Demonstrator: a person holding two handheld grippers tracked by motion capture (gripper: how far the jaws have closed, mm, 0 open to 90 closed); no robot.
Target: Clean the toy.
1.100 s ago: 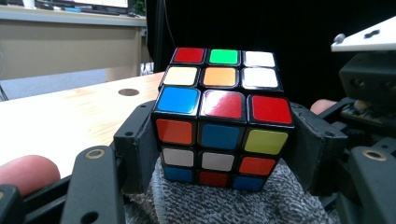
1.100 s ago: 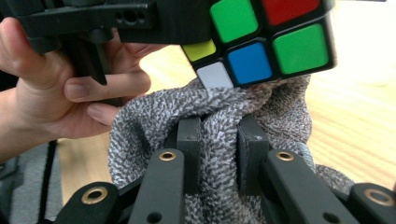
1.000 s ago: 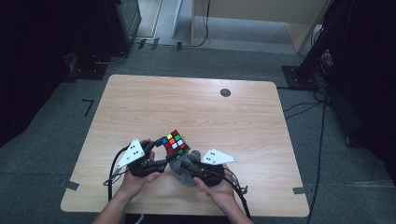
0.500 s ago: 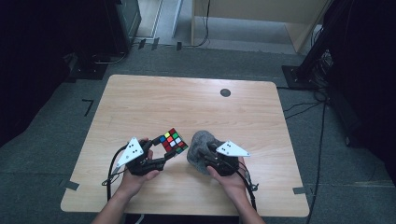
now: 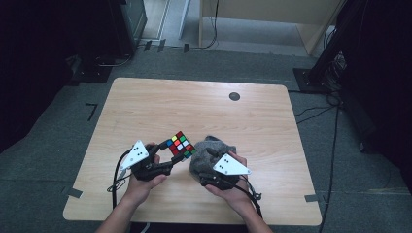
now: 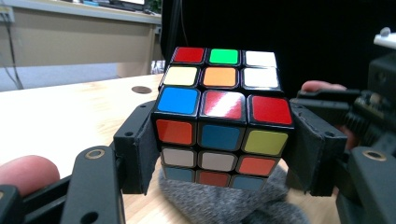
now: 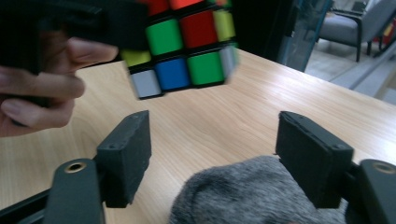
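Note:
A scrambled Rubik's cube (image 5: 179, 144) is held just above the wooden table (image 5: 194, 102), with my left gripper (image 5: 176, 154) shut on its two sides. In the left gripper view the cube (image 6: 219, 121) sits square between the pads (image 6: 140, 154). A grey fuzzy cloth (image 5: 214, 148) lies bunched on the table right of the cube. My right gripper (image 5: 205, 162) rests over it. Its jaws have just been opening and stand wide in the right gripper view (image 7: 215, 140). The cloth (image 7: 252, 191) lies low between them, and the pads do not press on it. The cube (image 7: 187, 42) hangs ahead.
A small black round disc (image 5: 234, 96) sits near the table's far edge. Cables (image 5: 335, 121) run over the floor to the right. A dark cabinet (image 5: 126, 24) stands beyond the far left corner. The table's far half is bare wood.
My right gripper has pulled back to the right, away from the cube, and its jaws have opened. The grey cloth shifted right with it. The left gripper kept still with the cube.

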